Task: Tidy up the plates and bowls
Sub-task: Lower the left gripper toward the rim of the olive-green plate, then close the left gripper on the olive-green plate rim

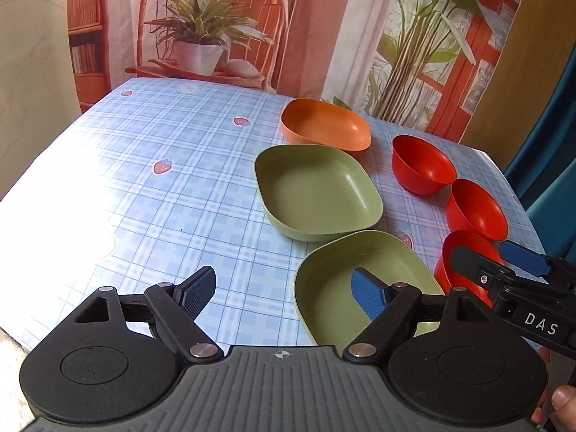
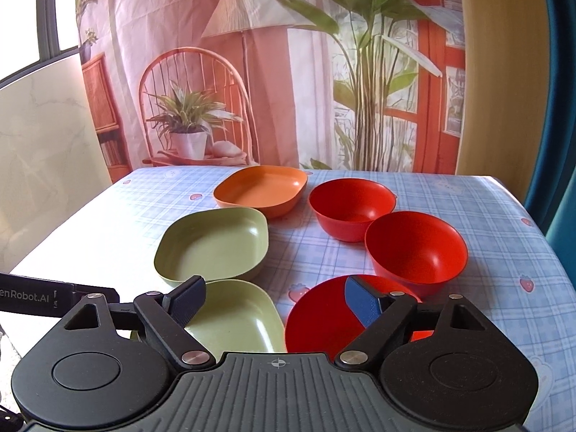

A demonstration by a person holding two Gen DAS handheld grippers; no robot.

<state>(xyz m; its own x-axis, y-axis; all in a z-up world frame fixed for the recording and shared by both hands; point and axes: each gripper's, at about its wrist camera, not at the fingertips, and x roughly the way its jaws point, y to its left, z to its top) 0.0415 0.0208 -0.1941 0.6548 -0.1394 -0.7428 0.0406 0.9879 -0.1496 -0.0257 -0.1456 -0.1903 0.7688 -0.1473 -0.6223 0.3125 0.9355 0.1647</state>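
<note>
- The table (image 1: 108, 187) carried a blue checked cloth with strawberry prints; its left part lay bare in strong light.
- The left gripper (image 1: 284, 289) hovered with its fingers wide apart and nothing between the pads. Its right finger (image 1: 367, 297) hung over the near green plate (image 1: 331, 280), the left finger over the cloth just beside that plate's rim.
- Beyond it lay a second green plate (image 1: 316, 190), then an orange plate (image 1: 324, 124) (all three in one column running away from the camera).
- The right gripper (image 2: 273, 304) stood equally wide and empty. Its left finger (image 2: 187, 306) overlapped the near green plate's far rim, its right finger (image 2: 361, 304) sat over the nearest red bowl (image 2: 316, 320).
- Two more red bowls (image 2: 415, 248) (image 2: 351, 207) stood behind, rims touching or nearly so.
</note>
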